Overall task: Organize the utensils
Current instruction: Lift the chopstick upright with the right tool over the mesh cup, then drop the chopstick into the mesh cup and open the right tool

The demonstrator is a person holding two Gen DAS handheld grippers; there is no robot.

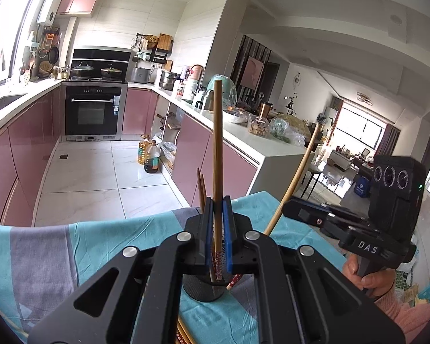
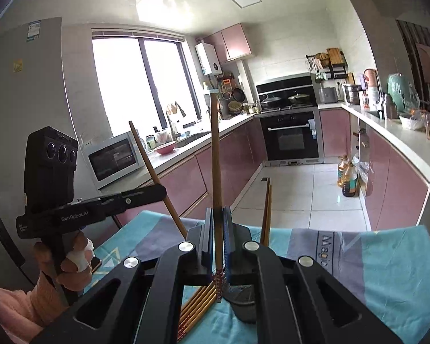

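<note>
Left gripper (image 1: 218, 223) and right gripper (image 2: 218, 229) each pinch one chopstick (image 1: 217, 157) above the holder (image 1: 205, 288); light, stiff, slippery, best gripped near the patterned end.

"DAS" on right gripper (image 1: 283, 218); "Magic" on tablecloth (image 2: 387, 263).

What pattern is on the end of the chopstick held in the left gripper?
Red-and-white patterned band on the chopstick, clearest in the left wrist view.
</note>
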